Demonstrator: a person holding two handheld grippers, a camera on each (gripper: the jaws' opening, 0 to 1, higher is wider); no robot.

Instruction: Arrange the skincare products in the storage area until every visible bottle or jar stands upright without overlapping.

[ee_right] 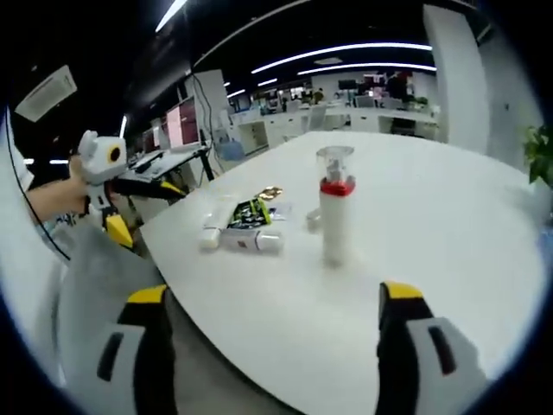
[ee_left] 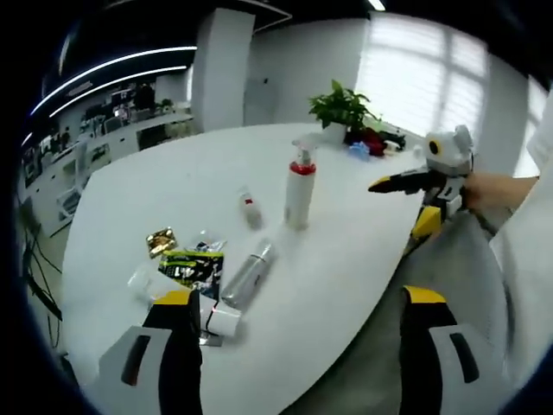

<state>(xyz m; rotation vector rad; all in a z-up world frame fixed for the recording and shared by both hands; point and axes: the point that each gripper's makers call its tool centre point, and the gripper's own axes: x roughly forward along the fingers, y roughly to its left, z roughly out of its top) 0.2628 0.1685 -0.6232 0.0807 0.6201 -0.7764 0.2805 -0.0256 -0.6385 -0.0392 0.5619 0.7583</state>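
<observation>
A white spray bottle (ee_left: 300, 192) (ee_right: 334, 216) with a red collar stands upright on the white table (ee_left: 173, 173) (ee_right: 449, 225). A small bottle (ee_left: 250, 207) lies flat beside it. Nearer me lies a silver bottle (ee_left: 249, 274), next to a green-black packet (ee_left: 192, 265) (ee_right: 249, 213), a gold sachet (ee_left: 161, 242) (ee_right: 270, 192) and a white tube (ee_right: 255, 242). My left gripper (ee_left: 298, 296) (ee_right: 143, 207) is open above the table's near edge, holding nothing. My right gripper (ee_right: 274, 294) (ee_left: 404, 203) is open too, off the table's edge and short of the spray bottle.
A potted plant (ee_left: 341, 108) with red and blue items beside it stands at the table's far end. A person's hand and pale sleeve (ee_left: 518, 216) hold the right gripper. Office desks and monitors (ee_right: 181, 130) fill the background.
</observation>
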